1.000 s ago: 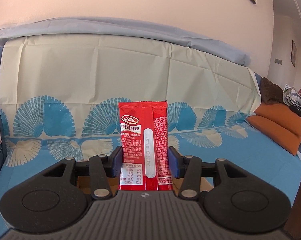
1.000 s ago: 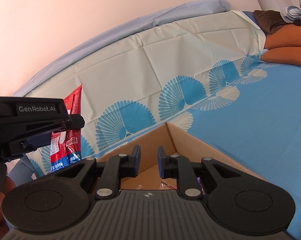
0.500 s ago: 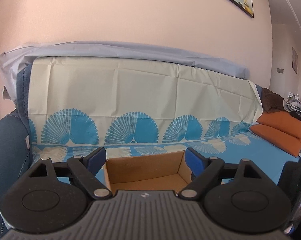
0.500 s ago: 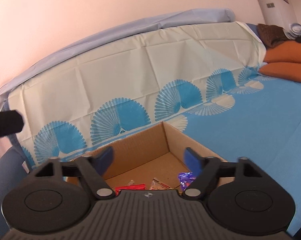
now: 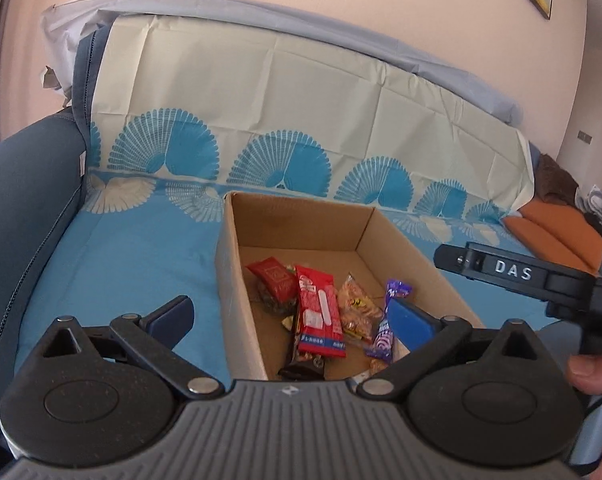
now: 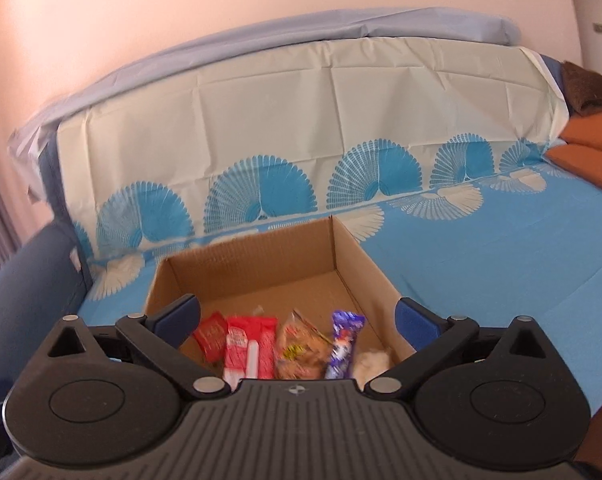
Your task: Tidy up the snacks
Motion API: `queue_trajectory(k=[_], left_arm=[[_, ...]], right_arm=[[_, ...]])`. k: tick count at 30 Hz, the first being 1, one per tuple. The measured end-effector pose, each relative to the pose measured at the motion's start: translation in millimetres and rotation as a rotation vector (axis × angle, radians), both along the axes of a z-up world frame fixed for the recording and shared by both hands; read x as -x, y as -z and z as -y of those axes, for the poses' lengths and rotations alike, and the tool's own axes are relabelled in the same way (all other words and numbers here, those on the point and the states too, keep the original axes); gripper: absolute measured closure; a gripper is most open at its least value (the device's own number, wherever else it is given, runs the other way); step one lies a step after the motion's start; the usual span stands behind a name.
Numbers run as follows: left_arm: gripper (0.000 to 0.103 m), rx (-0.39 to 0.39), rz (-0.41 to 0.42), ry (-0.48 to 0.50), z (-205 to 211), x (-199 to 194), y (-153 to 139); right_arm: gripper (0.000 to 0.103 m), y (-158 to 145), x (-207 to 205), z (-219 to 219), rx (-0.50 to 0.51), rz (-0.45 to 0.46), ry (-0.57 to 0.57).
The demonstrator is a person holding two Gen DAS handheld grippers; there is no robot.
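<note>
Now both pairs of fingers are spread wide and pinch nothing. The left gripper hangs above the near end of the cardboard box, its blue pads apart on either side of the box's left wall and floor. The right gripper hovers likewise over the same box, low in the frame centre.

Inside the box lie the snacks: a long red packet in the middle, a smaller red pouch to its upper left, an orange-yellow bag to its right, and a purple wrapper further right, partly behind the pad.

The box sits on a blue sheet with fan patterns covering a sofa. Orange cushions lie at the right edge.
</note>
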State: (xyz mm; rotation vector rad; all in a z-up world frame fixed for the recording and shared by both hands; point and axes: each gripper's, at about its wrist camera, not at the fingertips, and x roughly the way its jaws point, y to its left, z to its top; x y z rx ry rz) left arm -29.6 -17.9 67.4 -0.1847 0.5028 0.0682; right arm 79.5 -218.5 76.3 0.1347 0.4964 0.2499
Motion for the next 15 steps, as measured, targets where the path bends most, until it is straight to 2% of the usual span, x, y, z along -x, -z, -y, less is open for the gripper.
queue_trajectory(k=[2,5,7,9,10,13,15], left_arm=[[0.0,-0.021,-0.009,-0.02,7,8,15],[0.0,0.0,-0.068,-0.042,13,10,37],[0.0,0.005,-0.124,-0.036,18,6,47],[0.0,-0.014,-0.129,-0.03,23,5,50],[0.0,-0.021,-0.125,-0.027,25,5,50],[0.0,-0.033,-0.134,-0.048,25,4,51],[0.0,-0.026,-0.13,-0.059,22,5,51]], right_arm=[[0.001,11,18,7,0.063,0.015,-0.027],[0.001,37,43,18,0.127,0.001,-0.05],[0.001,45,52,26,0.085,-0.038,-0.029],[0.001,40,57,28,0.019,-0.015,-0.031],[0.001,41,58,25,0.024,0.001,-0.039],[0.001,51,50,13,0.084,-0.051,-0.039],[0.001,51,50,11,0.093,-0.048,-0.041]])
